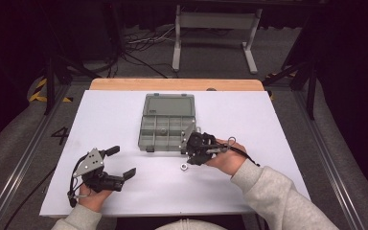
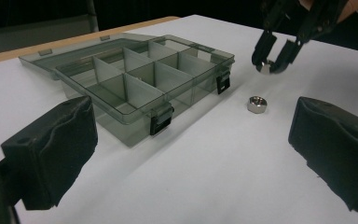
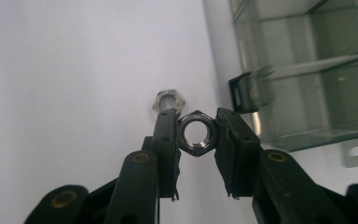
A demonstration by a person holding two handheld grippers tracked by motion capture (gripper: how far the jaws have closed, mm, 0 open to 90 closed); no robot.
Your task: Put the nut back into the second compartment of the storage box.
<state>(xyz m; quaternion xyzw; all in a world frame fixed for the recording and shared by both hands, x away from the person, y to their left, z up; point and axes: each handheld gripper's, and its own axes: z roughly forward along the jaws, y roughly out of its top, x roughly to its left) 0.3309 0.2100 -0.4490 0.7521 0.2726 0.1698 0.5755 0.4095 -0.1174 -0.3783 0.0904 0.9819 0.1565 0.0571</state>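
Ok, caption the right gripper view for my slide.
Right hand-held gripper clamps a hex nut above the white table; a second nut lies beside the open organizer box.

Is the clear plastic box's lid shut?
No, the compartment box lies open, its lid folded flat back on the table and its dividers exposed.

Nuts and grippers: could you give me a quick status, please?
Right gripper shut on nut, lifted beside open box. Left gripper open, idle. Second nut loose on table. Nothing in the way.
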